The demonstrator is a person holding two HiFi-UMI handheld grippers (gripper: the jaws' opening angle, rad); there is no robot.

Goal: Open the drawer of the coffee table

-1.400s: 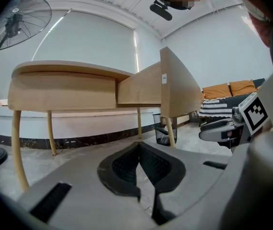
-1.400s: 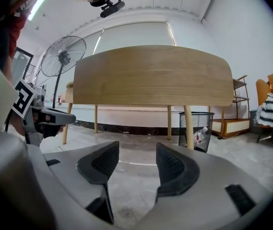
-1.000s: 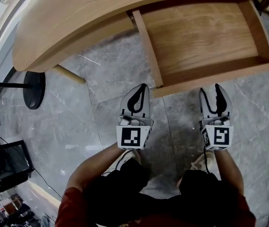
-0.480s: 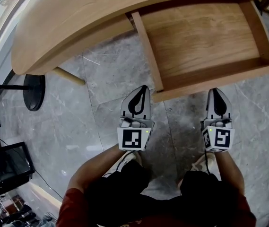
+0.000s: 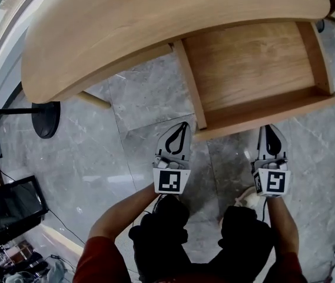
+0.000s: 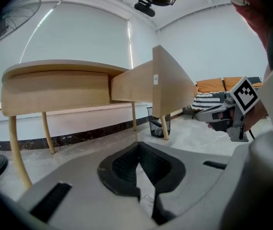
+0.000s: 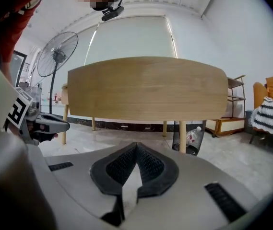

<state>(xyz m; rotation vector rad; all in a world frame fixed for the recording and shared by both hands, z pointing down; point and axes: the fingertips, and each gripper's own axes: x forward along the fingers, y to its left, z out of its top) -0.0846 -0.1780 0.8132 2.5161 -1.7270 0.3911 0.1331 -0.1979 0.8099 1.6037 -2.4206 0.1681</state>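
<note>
Your left gripper: the jaws are closed pad against pad and hold nothing.
Your right gripper: the jaws are likewise pressed together and empty.
Where you hold them: both point at the drawer's front panel. The left is just off its left corner and the right is below its right half. Neither touches the wood.
Drawer: it is pulled well out from under the table top, with its wooden bottom showing and its front panel facing you.
Coffee table: it has a curved top of pale wood on slim, slanted legs.
Floor: grey marble tiles run beneath your grippers.
Further out: the round black base of a fan stands to your left. A bin with a plastic bottle in it stands behind the table.
</note>
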